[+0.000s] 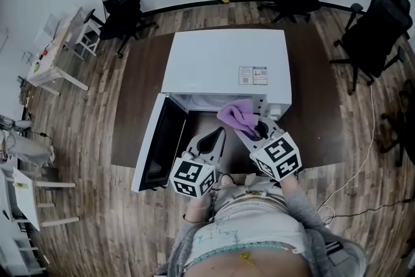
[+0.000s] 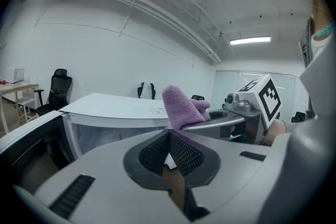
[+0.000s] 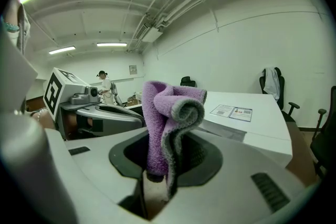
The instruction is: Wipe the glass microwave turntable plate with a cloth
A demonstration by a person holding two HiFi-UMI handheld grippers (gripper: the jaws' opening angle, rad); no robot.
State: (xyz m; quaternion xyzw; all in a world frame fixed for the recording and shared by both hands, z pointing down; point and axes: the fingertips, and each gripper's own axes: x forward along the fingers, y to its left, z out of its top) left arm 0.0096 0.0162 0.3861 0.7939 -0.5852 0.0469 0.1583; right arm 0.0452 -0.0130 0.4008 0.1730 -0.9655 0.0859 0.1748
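Two grippers hang side by side just in front of the person's body, both pointing towards the open front of the microwave. The left gripper has its jaws pressed together with nothing between them. The right gripper has its jaws clamped on a cloth, which they hold at the right half of the oven's opening, just at its front edge.

The door swings out wide on the left and stands edge-on beside the left gripper, close to it, so room is tight on that side. To the right of the right gripper the dark counter lies bare out to its edge. Wood floor rings the counter, with office chairs set well back along the far wall and at the right.

The cloth is purple and fluffy with a grey stitched hem. It rises from the jaws in a loose fold and curls over at the top. The oven's inside is too dim to make out the plate.
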